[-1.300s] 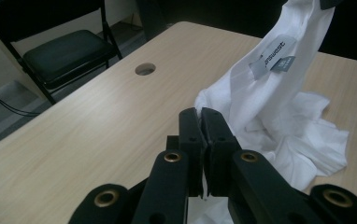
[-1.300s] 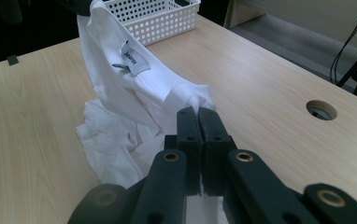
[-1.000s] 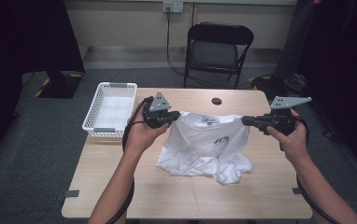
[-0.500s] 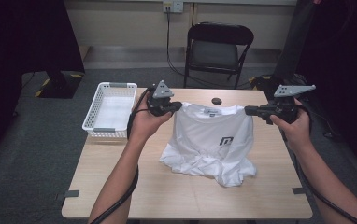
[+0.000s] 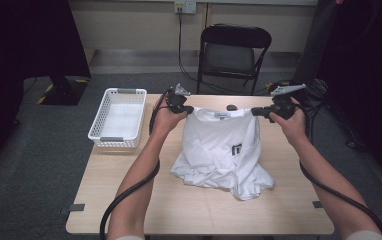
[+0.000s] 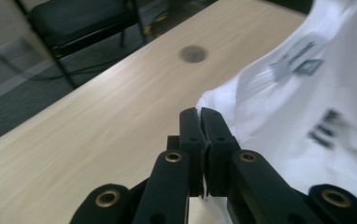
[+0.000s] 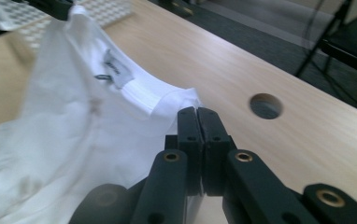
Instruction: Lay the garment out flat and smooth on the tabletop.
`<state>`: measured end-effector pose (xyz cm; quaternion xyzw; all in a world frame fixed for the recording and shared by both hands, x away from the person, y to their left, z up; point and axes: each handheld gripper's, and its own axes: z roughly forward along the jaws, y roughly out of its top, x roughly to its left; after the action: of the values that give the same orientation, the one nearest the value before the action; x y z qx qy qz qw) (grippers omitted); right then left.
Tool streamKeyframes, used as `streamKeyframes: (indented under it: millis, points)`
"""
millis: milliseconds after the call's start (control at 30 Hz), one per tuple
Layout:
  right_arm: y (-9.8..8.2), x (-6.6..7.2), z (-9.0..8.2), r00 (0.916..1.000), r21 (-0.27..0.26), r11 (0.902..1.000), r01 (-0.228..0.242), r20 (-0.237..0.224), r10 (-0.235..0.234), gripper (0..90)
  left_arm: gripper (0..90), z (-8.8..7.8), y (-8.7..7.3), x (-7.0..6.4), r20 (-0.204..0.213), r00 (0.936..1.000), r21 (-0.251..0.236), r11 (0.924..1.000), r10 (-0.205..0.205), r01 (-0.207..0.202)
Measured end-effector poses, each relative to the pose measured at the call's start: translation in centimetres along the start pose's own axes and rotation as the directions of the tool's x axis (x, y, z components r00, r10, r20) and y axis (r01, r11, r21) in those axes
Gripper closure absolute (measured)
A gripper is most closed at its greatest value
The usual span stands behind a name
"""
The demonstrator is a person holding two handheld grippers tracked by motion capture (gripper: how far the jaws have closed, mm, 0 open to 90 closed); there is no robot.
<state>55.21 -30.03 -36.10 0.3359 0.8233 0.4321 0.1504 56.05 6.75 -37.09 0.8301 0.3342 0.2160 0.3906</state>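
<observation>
- Currently the white T-shirt (image 5: 219,150) hangs stretched between my two tools over the far half of the worktop (image 5: 129,200); its collar edge is up and taut, its lower part lies bunched on the wood toward my side.
- Collar label (image 7: 116,70) faces up in the right gripper view; a small dark print (image 5: 236,149) shows on the fabric in the high view.
- Left tool (image 5: 186,109): jaws pressed together, pinching the shirt's left shoulder corner. In the left gripper view the white cloth comes out from between the closed jaws (image 6: 199,116).
- Right tool (image 5: 255,112): jaws pressed together, pinching the right shoulder corner; cloth edge sits right at the jaw tips in the right gripper view (image 7: 197,114).
- Both tools are held roughly level with each other and well apart, the collar spanning between them.
- My left hand (image 5: 165,119) and right hand (image 5: 291,125) come in from the near edge, cables trailing down along the forearms.
- Round hole (image 5: 232,107) in the worktop lies just beyond the collar.
- White basket (image 5: 118,142) stands at the left edge of the worktop, apart from the shirt.
- Black folding chair (image 5: 234,50) stands on the floor past the far edge.
</observation>
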Motion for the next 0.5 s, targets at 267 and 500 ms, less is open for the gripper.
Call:
streamKeyframes:
  millis: [267, 500]
  points:
    - [2.2, -1.6, 4.6, 0.9785, -0.067, 0.9929, -0.098, 0.175, 0.109, 57.7, 43.4, 3.5, 0.9, -0.1, -0.147, 0.9863, -0.131, 0.9899, -0.075, 0.055]
    - [-1.2, 1.5, 2.3, 0.9887, -0.083, 0.9940, -0.071, 0.126, 0.081, 31.7, 25.2, 1.1, -2.3, -3.2, -0.065, 0.9956, -0.094, 0.9937, -0.068, 0.062]
